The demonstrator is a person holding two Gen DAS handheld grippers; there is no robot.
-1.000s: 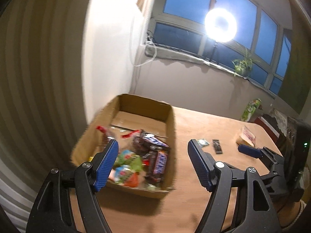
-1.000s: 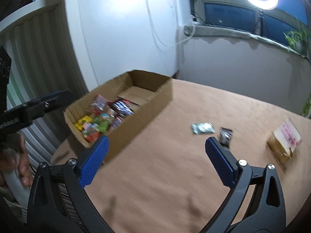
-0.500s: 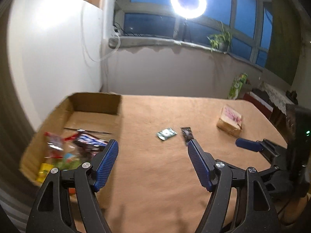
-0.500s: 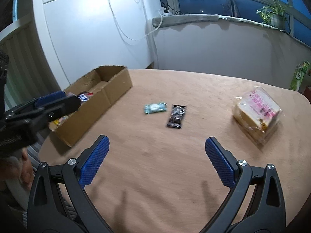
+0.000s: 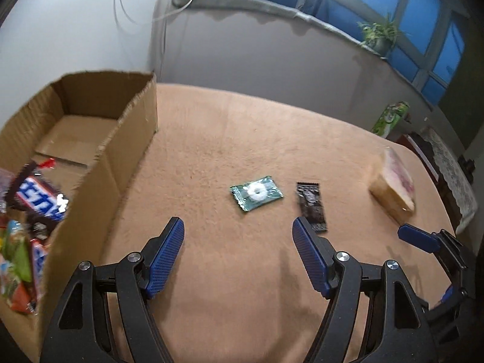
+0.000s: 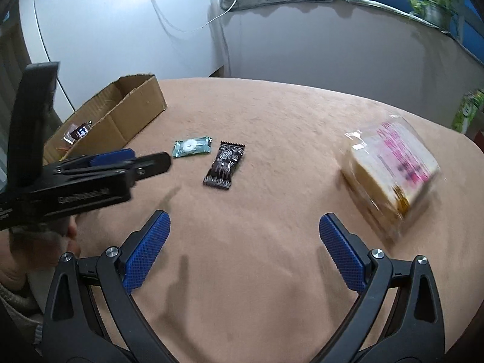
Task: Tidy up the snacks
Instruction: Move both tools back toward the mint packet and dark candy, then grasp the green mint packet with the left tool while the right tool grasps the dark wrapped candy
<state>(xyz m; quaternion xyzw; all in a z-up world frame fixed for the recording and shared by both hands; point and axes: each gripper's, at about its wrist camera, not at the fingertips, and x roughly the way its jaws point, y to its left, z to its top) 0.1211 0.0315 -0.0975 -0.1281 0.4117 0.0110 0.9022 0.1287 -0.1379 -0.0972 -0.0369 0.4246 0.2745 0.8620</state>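
1. Left wrist view:
   - left gripper over the tan table, jaws spread wide, nothing between the blue pads.
   - green snack packet flat on the table just ahead of the gap, white ring shape on it.
   - black snack packet just right of the green one, apart from it; near end partly behind the right-hand pad.
   - cardboard box at left, open top. Wrapped snacks piled in the near end – far end bare.
   - bagged bread far right on the table, well apart from both packets, blurred.
   - right gripper visible at the right edge, one blue pad showing.
   - green can-like item past the far right table edge; potted plant on the sill.

2. Right wrist view:
   - right gripper over the table, jaws wide apart, empty.
   - black snack packet ahead and left of centre, lying at a slant; green snack packet just left of it, not touching.
   - left gripper seen side-on from the left, tip near the green packet – contact can't be judged from here.
   - cardboard box behind it at the far left of the table, a dark wrapper visible inside.
   - bagged bread at right, pink print on the clear bag, motion-blurred.
   - hand gripping the left tool at lower left.
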